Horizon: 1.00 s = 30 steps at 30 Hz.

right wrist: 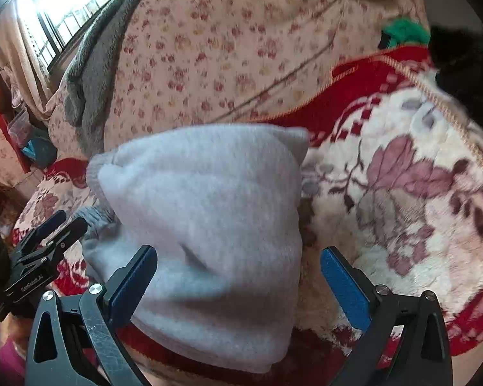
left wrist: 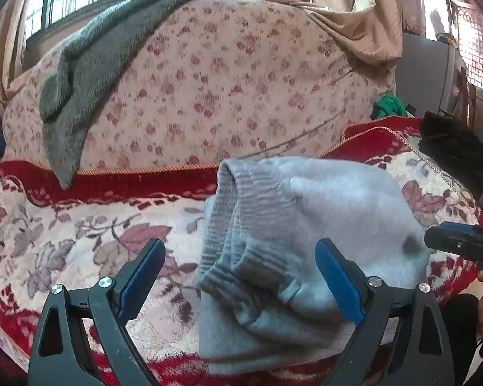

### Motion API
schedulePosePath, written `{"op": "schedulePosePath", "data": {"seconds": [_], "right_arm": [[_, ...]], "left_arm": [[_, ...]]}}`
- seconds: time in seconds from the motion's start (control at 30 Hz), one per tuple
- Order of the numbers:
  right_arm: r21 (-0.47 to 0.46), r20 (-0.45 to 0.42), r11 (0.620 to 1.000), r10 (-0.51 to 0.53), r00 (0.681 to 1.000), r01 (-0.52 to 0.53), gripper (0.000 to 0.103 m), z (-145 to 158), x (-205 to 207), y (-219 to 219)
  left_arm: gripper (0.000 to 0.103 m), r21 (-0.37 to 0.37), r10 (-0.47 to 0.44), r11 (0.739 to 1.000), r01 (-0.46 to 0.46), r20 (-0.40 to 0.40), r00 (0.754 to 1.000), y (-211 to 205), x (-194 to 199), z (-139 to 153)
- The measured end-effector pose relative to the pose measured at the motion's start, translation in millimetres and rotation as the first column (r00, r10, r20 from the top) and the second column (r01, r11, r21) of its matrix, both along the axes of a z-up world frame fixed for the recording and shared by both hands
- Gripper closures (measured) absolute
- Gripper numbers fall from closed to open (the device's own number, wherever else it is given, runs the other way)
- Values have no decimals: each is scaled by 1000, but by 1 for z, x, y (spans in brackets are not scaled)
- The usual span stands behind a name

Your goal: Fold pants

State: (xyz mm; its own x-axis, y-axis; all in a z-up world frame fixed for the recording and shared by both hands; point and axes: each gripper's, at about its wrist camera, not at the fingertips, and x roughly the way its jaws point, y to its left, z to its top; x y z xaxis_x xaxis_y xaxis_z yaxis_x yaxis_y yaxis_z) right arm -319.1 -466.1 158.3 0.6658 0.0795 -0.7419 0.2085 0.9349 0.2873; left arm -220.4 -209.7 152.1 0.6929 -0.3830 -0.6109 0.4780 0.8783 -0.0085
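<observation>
Left tongs (left wrist: 240, 278) spread wide, blue pads clear of the cloth; right tongs (right wrist: 240, 284) likewise released, nothing clamped. Just beyond both, pale grey fleece pants (left wrist: 306, 225) folded into a thick bundle, ribbed cuffs stacked at one end, lying on a plush red-and-cream floral blanket (left wrist: 80, 225). Farther back, rose-print quilt (left wrist: 225, 80), draped with a shaggy grey throw (left wrist: 90, 64).

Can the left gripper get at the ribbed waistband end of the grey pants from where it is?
Probably yes: the left gripper is open, and the grey pants show their ribbed waistband just ahead, nothing between.
</observation>
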Motion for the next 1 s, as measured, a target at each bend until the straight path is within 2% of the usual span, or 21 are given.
{"op": "schedulePosePath", "data": {"seconds": [0.2,0.47,1.0], "right_arm": [[-35,96,999,-35,995,38,0,18,0,25],[-88,111,996,-13,994,23,0,22,2,50],[-98,111,995,-24,994,35,0,22,-8,56]], "left_arm": [[9,13,6,1000,-6,44,999,-8,-15,11],[9,-3,16,1000,-16,63,998,-10,-27,19],[9,-1,14,1000,-14,64,998,-10,-33,20]]}}
